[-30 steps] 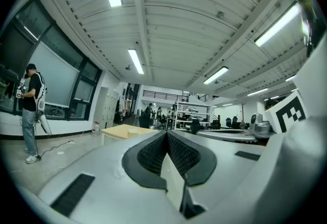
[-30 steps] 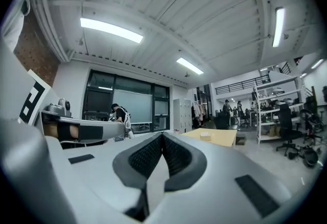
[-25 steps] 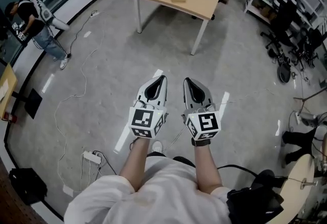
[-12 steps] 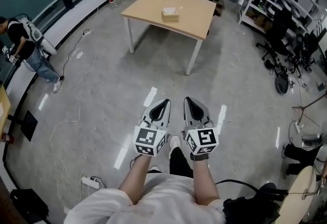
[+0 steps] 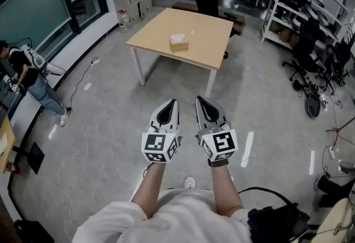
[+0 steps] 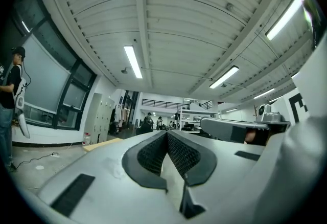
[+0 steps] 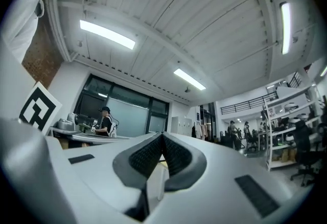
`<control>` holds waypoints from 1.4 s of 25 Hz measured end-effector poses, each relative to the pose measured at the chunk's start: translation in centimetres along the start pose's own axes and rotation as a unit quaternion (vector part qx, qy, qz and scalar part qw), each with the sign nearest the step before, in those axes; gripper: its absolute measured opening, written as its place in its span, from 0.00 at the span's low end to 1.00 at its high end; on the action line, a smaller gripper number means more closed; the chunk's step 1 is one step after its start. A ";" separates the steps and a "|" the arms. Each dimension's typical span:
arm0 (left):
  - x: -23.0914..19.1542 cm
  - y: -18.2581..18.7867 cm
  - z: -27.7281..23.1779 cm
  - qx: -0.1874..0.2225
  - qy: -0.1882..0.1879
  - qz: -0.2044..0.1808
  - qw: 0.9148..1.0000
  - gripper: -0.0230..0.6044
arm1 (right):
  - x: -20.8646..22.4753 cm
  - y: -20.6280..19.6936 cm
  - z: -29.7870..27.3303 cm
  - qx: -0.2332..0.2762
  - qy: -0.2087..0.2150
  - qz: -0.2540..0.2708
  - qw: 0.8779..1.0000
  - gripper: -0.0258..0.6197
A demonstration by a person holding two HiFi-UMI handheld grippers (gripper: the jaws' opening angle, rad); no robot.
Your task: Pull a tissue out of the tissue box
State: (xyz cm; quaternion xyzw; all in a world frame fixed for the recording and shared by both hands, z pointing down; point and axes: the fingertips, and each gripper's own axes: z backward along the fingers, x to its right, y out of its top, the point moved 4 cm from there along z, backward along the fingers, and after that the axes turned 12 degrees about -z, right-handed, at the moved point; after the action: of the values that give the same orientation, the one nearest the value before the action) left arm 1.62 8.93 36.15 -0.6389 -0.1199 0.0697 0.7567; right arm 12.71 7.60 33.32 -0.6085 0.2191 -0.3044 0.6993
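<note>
Head view, tissue box (image 5: 178, 41) well beyond left tongs (image 5: 172, 102), right tongs (image 5: 198, 100)

We read no text, brand or number; the black-and-white square markers (image 5: 156, 144) on the left gripper (image 5: 172, 102) and right gripper (image 5: 198, 99), near six o'clock, show coded patterns only.

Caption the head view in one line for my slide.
Left gripper and right gripper, jaws shut and empty, side by side, pointing toward a table bearing a tissue box.

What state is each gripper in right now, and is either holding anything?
Left gripper: closed, holding nothing.
Right gripper: closed, holding nothing.
</note>
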 end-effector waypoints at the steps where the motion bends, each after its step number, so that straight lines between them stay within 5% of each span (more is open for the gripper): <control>1: 0.2 0.1 -1.3 0.004 0.001 -0.004 1.000 0.04 | 1.1 0.4 -0.4 0.008 0.009 0.003 1.000 0.04; 6: 1.9 -1.6 -6.6 -0.010 -0.010 -0.011 1.000 0.04 | 7.0 -1.2 -2.2 -0.003 0.011 -0.026 1.000 0.04; 15: -1.6 -5.5 -18.2 -0.032 -0.030 -0.006 0.999 0.04 | 15.7 -5.5 -11.3 -0.034 -0.016 -0.042 0.998 0.04; 25: -14.1 -8.6 -34.5 -0.030 -0.011 0.016 0.999 0.04 | 23.1 -6.2 -29.5 -0.040 -0.028 -0.022 0.999 0.04; 35: -23.2 -12.3 -42.9 -0.030 -0.006 0.036 0.999 0.04 | 26.0 -10.9 -42.6 -0.072 -0.014 -0.023 0.997 0.04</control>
State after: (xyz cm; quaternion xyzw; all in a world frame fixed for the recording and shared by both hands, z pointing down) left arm -9.70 -39.96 39.51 -0.6651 -0.1034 0.0969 0.7331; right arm 0.83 -41.75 38.77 -0.6664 0.2167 -0.2953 0.6494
